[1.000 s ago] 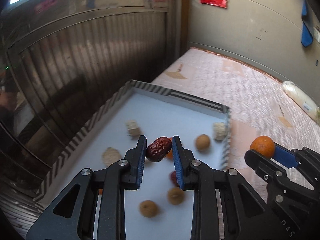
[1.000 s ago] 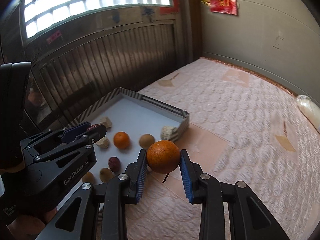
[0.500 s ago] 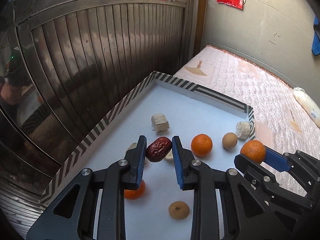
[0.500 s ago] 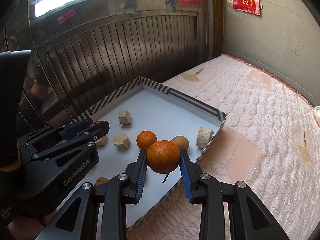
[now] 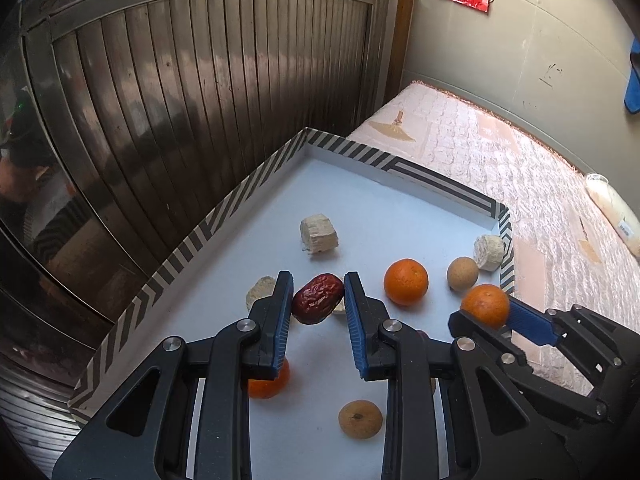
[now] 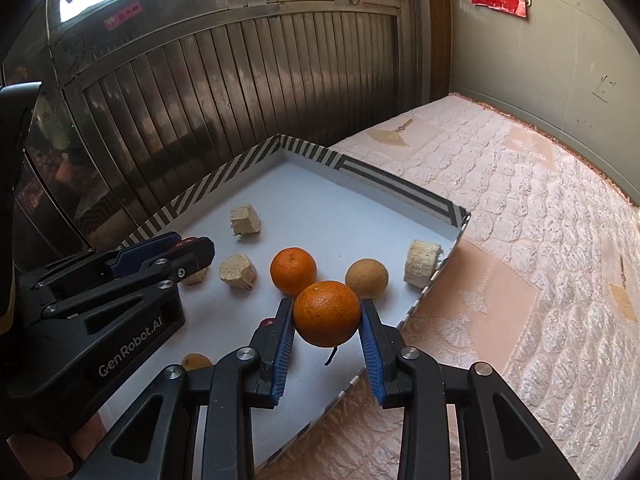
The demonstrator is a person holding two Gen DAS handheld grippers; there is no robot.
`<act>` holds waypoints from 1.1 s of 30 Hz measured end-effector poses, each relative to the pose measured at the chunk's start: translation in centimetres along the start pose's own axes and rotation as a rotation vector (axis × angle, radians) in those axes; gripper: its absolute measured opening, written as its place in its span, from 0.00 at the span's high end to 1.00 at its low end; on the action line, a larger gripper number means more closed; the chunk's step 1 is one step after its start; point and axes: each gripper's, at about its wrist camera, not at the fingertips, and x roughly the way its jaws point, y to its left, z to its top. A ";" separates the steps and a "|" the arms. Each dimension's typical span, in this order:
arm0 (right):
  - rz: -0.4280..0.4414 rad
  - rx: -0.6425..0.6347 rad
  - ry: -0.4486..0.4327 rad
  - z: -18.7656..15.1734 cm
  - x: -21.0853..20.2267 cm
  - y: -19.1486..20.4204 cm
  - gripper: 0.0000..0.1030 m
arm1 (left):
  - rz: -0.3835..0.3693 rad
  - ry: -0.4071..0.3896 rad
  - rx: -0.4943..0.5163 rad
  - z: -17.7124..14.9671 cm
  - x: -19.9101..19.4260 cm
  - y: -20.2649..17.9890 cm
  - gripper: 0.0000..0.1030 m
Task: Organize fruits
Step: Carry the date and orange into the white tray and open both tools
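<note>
Both tongs are loaded over the tray [image 5: 224, 216]: the left tongs [image 5: 318, 300] are clenched on a wrinkled red date [image 5: 318, 299] at the centre of the left view, and the right tongs [image 6: 326, 316] are grasping an orange [image 6: 327, 313] just above the tray's near edge, lower centre of the right view. The step in hand looks like setting each fruit down with its own kind. For the orange, the sensible spot is beside the other orange [image 6: 293, 270] lying right behind it, keeping clear of the round tan fruit [image 6: 366, 278] to its right; lower it until it nearly touches the white floor before releasing, since a round fruit dropped from height will roll toward the striped rim. The date is lighter and will stay put, but it hangs above a pale chunk [image 5: 261, 289] at its left, so shift to bare floor first. The two tongs sit near each other, so move one at a time.
</note>
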 end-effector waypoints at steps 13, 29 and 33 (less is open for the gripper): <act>0.057 -0.016 0.018 -0.2 1.5 0.4 0.68 | 0.008 0.031 -0.005 0.0 0.7 0.0 0.75; -0.028 0.026 -0.093 -1.1 -2.2 -0.1 0.53 | 0.018 -0.021 -0.033 -0.5 -1.0 0.5 0.37; -0.046 0.047 -0.117 -1.1 -2.7 -0.1 0.52 | 0.033 -0.046 -0.048 -0.8 -1.9 0.9 0.37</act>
